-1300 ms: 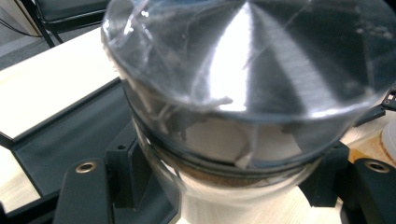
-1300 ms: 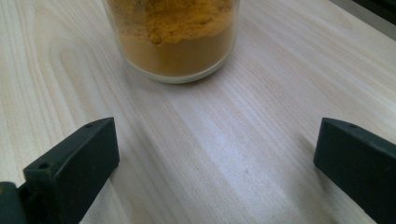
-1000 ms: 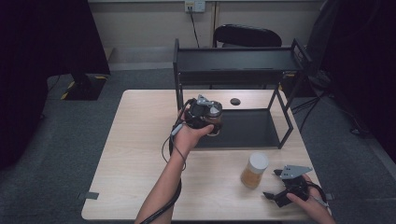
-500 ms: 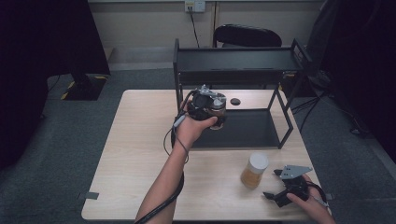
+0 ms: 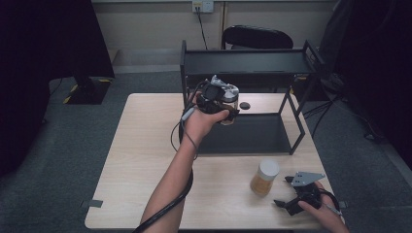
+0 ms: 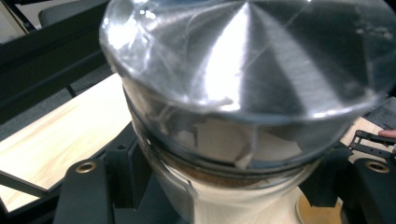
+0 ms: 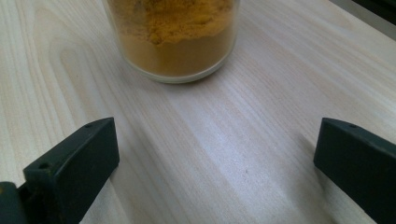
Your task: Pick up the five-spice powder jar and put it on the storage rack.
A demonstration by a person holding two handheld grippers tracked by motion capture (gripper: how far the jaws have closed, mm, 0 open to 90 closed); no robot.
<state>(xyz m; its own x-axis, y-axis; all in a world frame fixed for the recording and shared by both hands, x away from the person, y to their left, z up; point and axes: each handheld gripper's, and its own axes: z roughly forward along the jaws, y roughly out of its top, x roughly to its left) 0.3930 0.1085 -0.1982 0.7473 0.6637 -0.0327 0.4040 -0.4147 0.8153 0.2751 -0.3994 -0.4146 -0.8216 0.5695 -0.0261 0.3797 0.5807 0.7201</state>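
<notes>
Two jars are in play over one pale wooden bench (image 5: pixel 141 160). Largest on the bench is a black rack (image 5: pixel 243 63), a two-level frame with a dark shelf above and a dark base below, ahead of both sets of jaws. Just in front of it the left gripper (image 5: pixel 221 102) is held up off the bench, its jaws clamped on a jar (image 5: pixel 228 97) with a silver lid. In the left gripper view that jar (image 6: pixel 243 93) sits right between the jaws, tipped toward the camera, its lid under clear film and its glass body pressed on both sides by the black pads. A second jar (image 5: pixel 265 177), full of orange-yellow powder under a white lid, stands on the bench just ahead of the right jaws. In the right gripper view it (image 7: pixel 175 37) is straight in front of the gap, apart from both jaws. The right gripper (image 5: pixel 291 204) lies low on the bench near the front edge, jaws spread wide with bare wood between them. Smallest is a dark cap (image 5: pixel 245 105) on the bench just beyond the left jaws, beside the rack's base.
</notes>
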